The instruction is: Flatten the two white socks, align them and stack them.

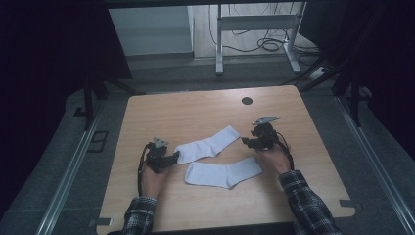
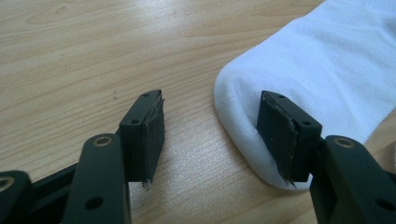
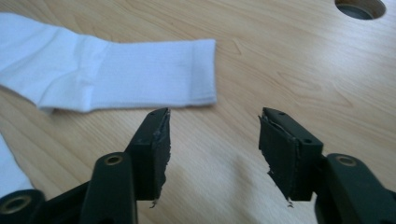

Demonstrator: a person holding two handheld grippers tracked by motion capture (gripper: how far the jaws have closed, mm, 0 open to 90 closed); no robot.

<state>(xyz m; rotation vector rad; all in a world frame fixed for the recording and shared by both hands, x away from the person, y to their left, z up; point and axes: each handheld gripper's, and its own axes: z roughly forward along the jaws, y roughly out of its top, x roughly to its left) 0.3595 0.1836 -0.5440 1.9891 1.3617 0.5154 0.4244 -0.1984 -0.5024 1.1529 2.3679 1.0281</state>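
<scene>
On table: two socks (image 1: 215,159) | left gripper (image 2: 210,135) jaws spread at toe | right gripper (image 3: 215,144) jaws spread near cuff

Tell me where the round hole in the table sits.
In the high view the round hole lies near the table's far edge, right of centre, beyond the right gripper and the upper sock's cuff.

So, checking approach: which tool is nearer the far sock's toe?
Left. The left tool straddles the far sock's toe; the right tool is near its cuff.
</scene>
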